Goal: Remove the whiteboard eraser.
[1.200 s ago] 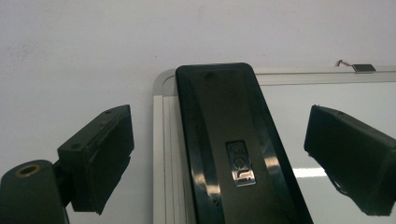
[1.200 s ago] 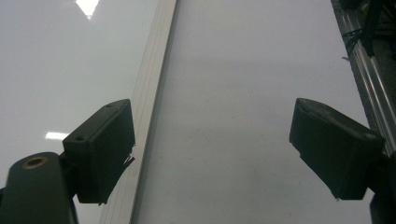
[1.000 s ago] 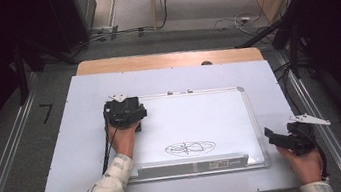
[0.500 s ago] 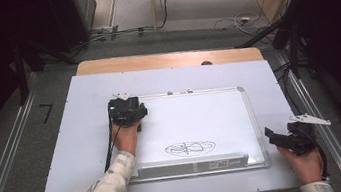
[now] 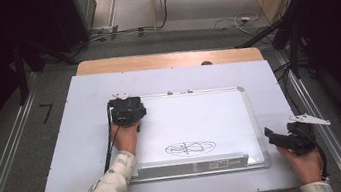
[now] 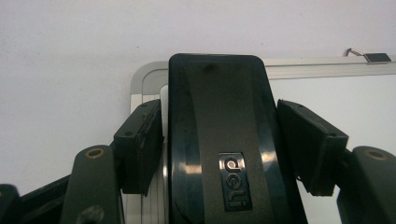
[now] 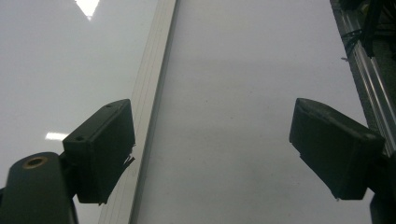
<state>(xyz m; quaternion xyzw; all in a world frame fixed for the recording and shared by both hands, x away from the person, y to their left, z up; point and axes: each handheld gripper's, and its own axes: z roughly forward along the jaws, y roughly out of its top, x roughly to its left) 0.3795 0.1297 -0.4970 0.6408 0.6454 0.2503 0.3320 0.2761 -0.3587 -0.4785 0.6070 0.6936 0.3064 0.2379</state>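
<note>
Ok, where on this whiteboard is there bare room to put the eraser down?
The white rectangular whiteboard is bare across its middle and right half, between the top frame and the black scribble. There is also bare board right of the scribble, up to the right frame. The far-left corner is crowded: the left gripper is there, fingers around the black plastic eraser.

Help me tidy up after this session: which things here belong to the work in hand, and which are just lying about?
In use:
- black plastic whiteboard eraser, between the left gripper fingers, whose jaws have just been closing
- white metal-framed whiteboard
- black marker scribble on it

Lying about:
- small black clips on the board's far edge
- right gripper, open, beside the board's edge
</note>
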